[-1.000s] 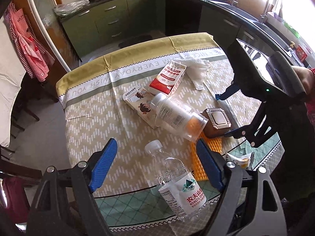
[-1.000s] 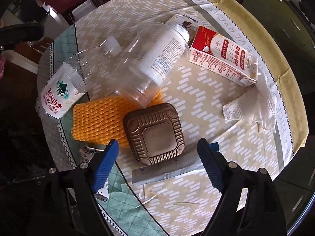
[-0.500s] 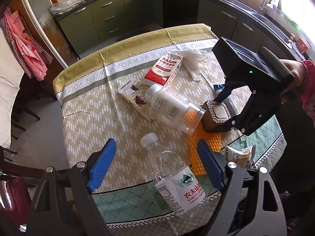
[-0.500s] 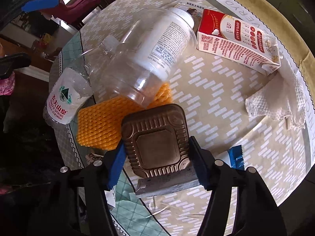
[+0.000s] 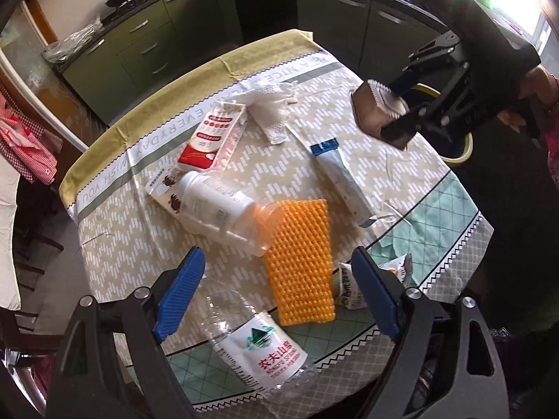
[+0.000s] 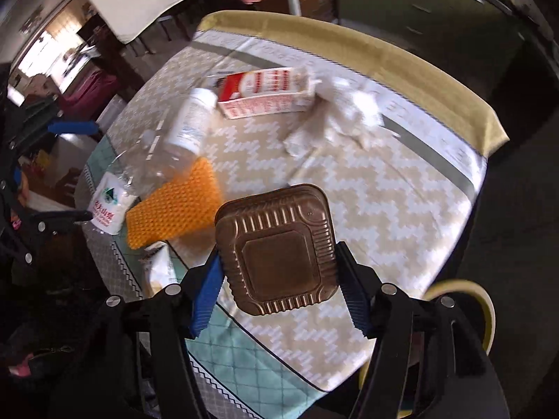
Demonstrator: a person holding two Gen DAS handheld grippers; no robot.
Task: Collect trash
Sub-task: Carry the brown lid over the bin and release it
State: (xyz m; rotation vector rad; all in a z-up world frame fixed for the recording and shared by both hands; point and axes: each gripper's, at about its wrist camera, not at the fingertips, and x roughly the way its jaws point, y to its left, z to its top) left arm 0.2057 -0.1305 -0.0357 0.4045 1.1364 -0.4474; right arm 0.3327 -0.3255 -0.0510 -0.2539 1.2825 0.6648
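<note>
My right gripper [image 6: 277, 289] is shut on a brown ribbed plastic tray [image 6: 277, 251] and holds it in the air above the table's right edge; both also show in the left wrist view, tray [image 5: 372, 111]. My left gripper [image 5: 277, 293] is open and empty above a clear water bottle [image 5: 258, 342] lying at the near table edge. An orange foam net [image 5: 300, 258], a large clear jar [image 5: 223, 209], a red-and-white carton [image 5: 209, 136], white mesh wrap [image 5: 274, 104], a long silver wrapper [image 5: 342, 181] and a small crumpled packet [image 5: 349, 289] lie on the tablecloth.
A yellow-rimmed bin [image 6: 468, 317] stands by the table's right edge, below my right gripper; it also shows in the left wrist view [image 5: 461, 153]. A flat printed box [image 5: 164, 192] lies under the jar. Green kitchen cabinets [image 5: 146, 45] stand behind the table.
My right gripper closed on the brown tray, lifted it off the table and carried it right toward the bin. The silver wrapper under it is now uncovered. My left gripper stayed open.
</note>
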